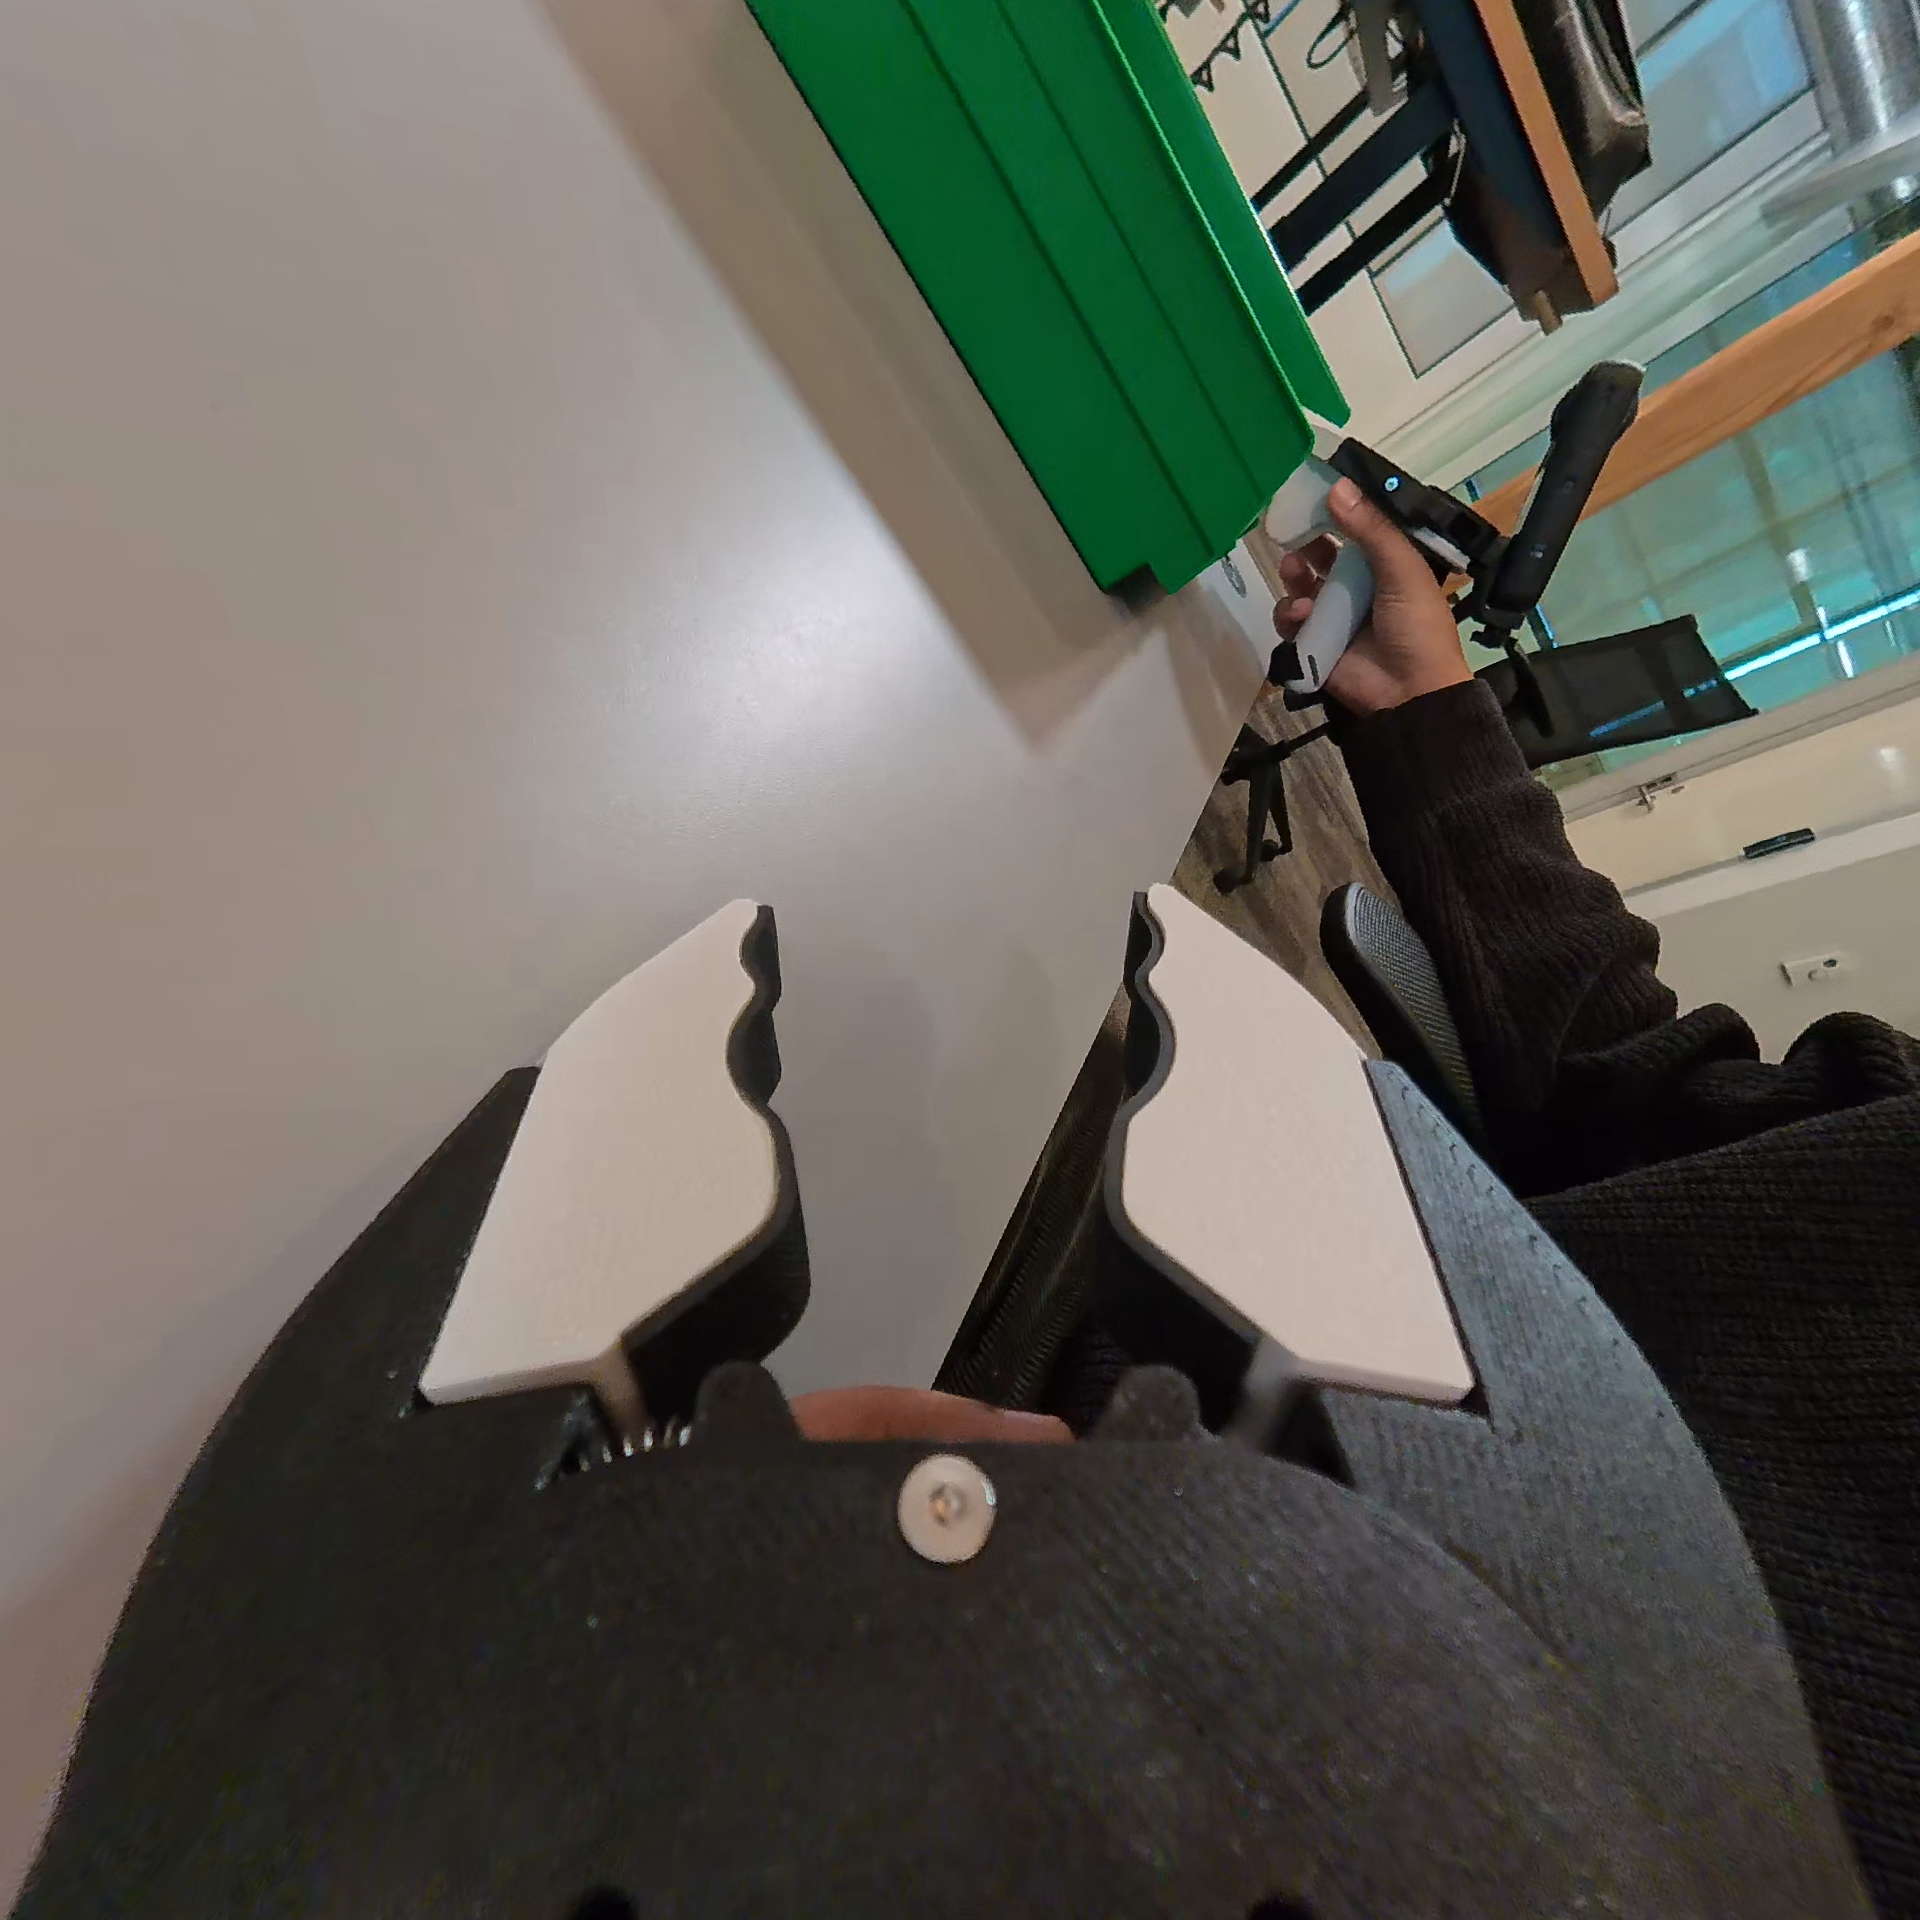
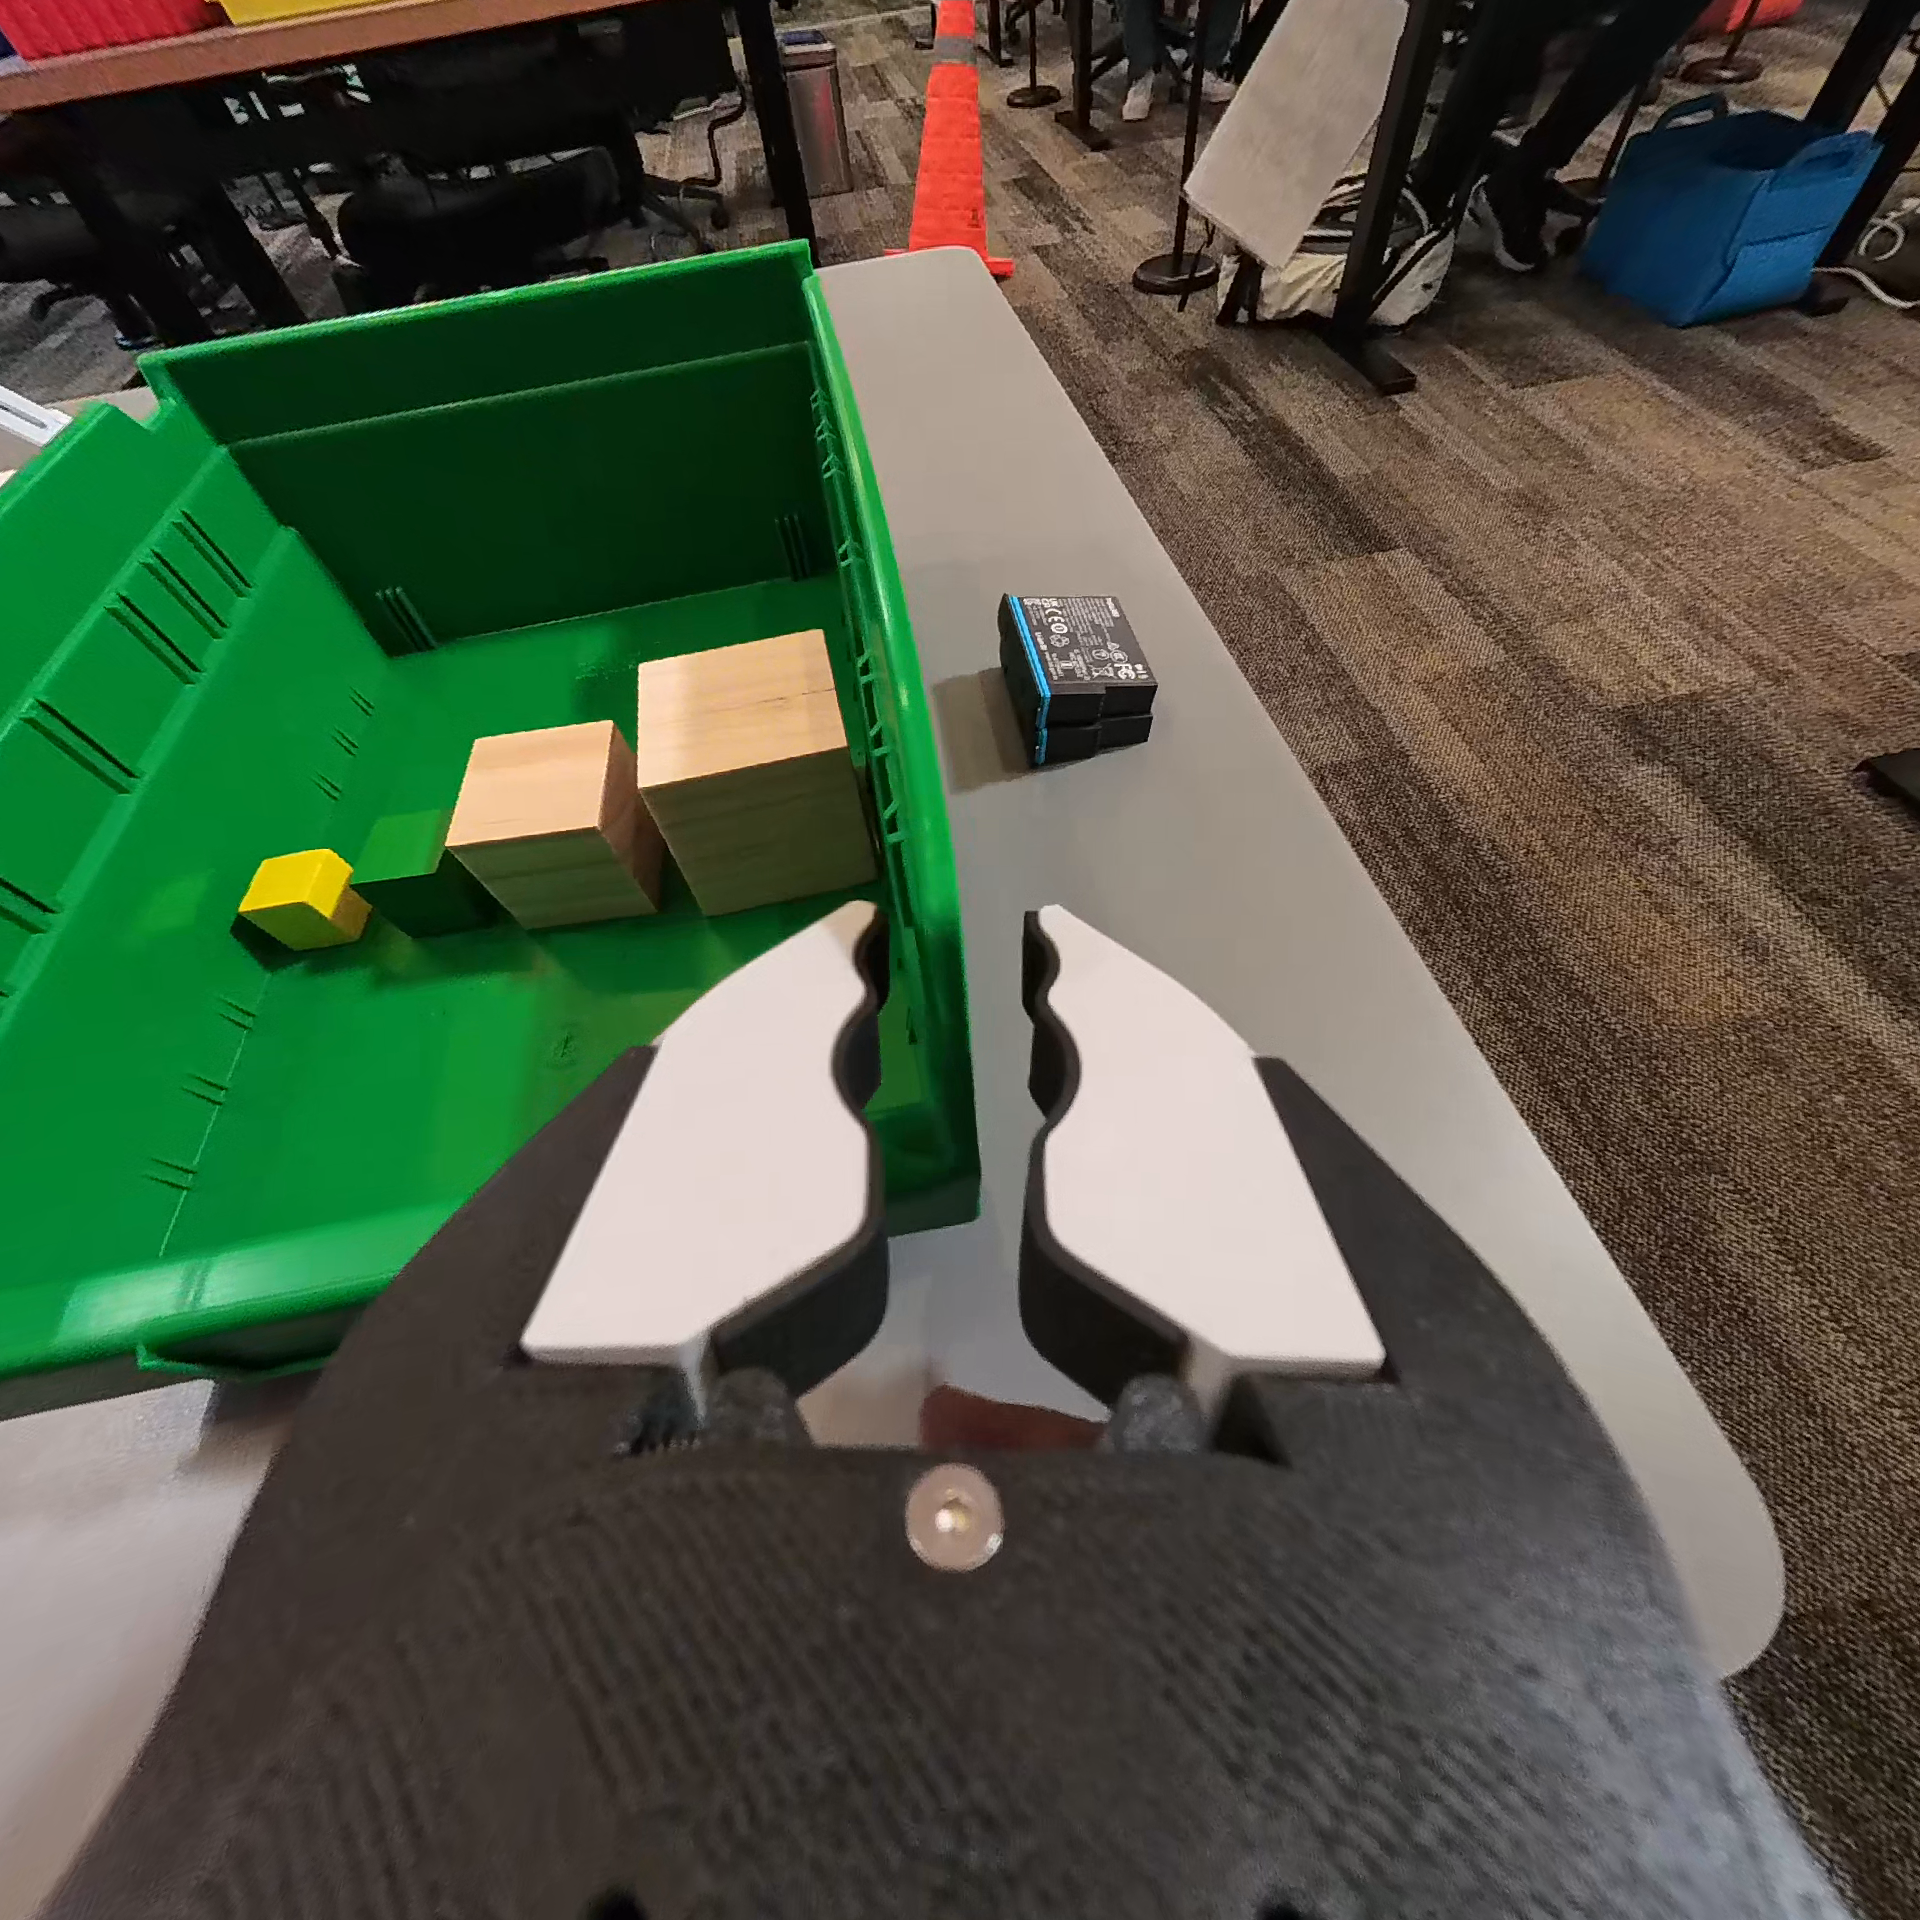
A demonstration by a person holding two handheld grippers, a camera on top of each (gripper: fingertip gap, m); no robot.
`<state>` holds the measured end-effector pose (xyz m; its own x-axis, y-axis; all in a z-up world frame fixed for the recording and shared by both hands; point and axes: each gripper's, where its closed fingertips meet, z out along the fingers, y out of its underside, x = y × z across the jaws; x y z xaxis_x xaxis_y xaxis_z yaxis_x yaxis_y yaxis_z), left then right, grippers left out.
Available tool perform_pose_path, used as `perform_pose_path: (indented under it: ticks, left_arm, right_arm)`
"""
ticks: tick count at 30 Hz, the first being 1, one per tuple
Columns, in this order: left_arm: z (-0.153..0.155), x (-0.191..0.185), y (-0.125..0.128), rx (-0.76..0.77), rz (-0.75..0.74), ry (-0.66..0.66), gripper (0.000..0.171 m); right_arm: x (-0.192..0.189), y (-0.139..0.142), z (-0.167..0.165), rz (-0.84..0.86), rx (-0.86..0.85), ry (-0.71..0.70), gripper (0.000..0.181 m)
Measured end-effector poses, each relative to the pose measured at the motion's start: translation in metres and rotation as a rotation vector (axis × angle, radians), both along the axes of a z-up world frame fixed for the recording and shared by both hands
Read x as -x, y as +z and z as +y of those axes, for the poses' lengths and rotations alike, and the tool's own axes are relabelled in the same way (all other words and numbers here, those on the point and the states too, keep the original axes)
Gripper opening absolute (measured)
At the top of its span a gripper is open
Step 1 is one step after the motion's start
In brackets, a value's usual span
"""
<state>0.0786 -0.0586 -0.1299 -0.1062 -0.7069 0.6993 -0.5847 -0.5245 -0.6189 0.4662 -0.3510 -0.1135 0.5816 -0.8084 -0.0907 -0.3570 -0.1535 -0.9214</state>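
While the left gripper (image 1: 954,935) hangs spread and empty over the bare table (image 1: 364,520), the right gripper (image 2: 954,925), also spread, straddles the bin (image 2: 914,727) wall. Blocks (image 2: 644,800) line up inside; batteries (image 2: 1075,670) lie just outside, right.

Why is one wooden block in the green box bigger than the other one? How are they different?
The wooden block by the wall stands taller and wider than the shorter wooden block. The taller one sits right against the green box side wall; the shorter one sits between it and a dark green block. The taller one shows a thin line across its top; the shorter one's top looks plain. Both are pale wood, upright, side by side.
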Motion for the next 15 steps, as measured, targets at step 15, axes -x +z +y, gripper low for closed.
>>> perform_pose_path:
  ticks: [15]
  left_arm:
    - [-0.004, 0.001, -0.003, -0.011, 0.014, -0.016, 0.065]
  right_arm:
    - [0.005, 0.005, 0.010, 0.061, -0.096, 0.071, 0.004]
